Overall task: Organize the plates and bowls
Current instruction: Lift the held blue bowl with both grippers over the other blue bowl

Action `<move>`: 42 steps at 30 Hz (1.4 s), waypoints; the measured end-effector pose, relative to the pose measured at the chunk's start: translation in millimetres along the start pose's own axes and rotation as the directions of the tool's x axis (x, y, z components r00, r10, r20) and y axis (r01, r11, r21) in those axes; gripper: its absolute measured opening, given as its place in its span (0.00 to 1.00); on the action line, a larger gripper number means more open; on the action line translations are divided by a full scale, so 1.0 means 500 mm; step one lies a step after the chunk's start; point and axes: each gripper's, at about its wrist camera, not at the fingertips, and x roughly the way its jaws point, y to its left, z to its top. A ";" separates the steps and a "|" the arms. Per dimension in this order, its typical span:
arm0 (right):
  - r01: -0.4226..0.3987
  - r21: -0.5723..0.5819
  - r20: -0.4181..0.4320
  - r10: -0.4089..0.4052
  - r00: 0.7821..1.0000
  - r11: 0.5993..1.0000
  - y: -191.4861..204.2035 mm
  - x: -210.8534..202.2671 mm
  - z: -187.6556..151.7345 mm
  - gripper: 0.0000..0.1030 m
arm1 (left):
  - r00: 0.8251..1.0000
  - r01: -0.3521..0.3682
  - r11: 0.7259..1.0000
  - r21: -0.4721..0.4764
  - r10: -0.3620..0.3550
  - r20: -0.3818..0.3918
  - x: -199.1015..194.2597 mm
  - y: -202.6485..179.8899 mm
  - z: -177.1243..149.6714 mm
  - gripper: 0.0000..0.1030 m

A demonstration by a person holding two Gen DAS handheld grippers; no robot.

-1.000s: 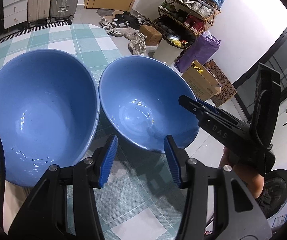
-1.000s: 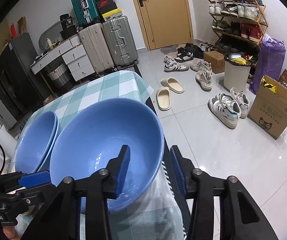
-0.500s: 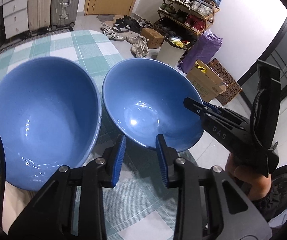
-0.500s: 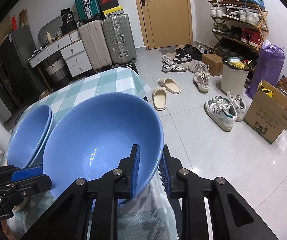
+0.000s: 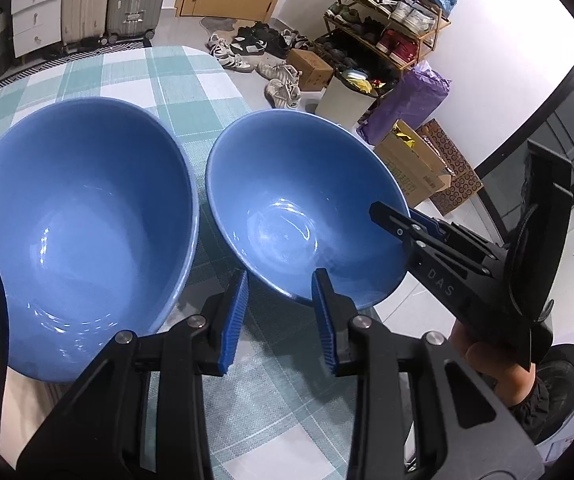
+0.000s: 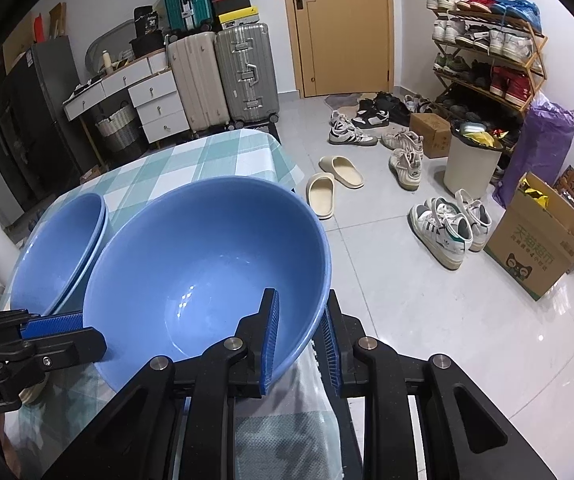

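Right gripper is pinching the near bowl by its rim; glazed, likely heavy, slippery, breakable; left gripper is idling, unclenched.

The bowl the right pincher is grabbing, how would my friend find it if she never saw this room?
Find the table with the teal checked cloth. Two sets of blue bowls sit on it; look nearer the edge over the tiled floor. The single blue bowl there has the right gripper straddling its rim, while its neighbour, the stacked bowls, shows a doubled rim and nothing gripping it.
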 end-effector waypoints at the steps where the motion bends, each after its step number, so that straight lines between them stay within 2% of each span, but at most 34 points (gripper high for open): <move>1: 0.002 -0.003 -0.004 -0.002 1.000 1.000 -0.001 0.001 0.002 0.21 | 1.000 0.000 1.000 -0.001 0.000 -0.001 0.001 -0.001 0.000 0.28; 7: -0.003 -0.003 -0.020 0.003 1.000 1.000 0.002 0.011 0.005 0.21 | 1.000 0.007 1.000 -0.005 -0.007 -0.028 0.010 0.001 0.000 0.28; 11: 0.009 -0.020 -0.025 -0.009 1.000 1.000 0.008 0.015 0.000 0.21 | 1.000 0.010 1.000 -0.015 -0.010 -0.017 0.016 0.003 0.003 0.28; 27: -0.028 -0.031 -0.033 0.027 0.999 0.999 -0.009 0.036 0.029 0.21 | 0.998 0.061 0.996 -0.059 -0.063 -0.018 0.013 0.019 0.000 0.28; 42: -0.022 -0.046 0.006 0.023 1.000 0.999 -0.009 0.014 0.011 0.18 | 0.999 0.027 1.000 -0.010 -0.027 0.017 0.006 0.003 -0.008 0.28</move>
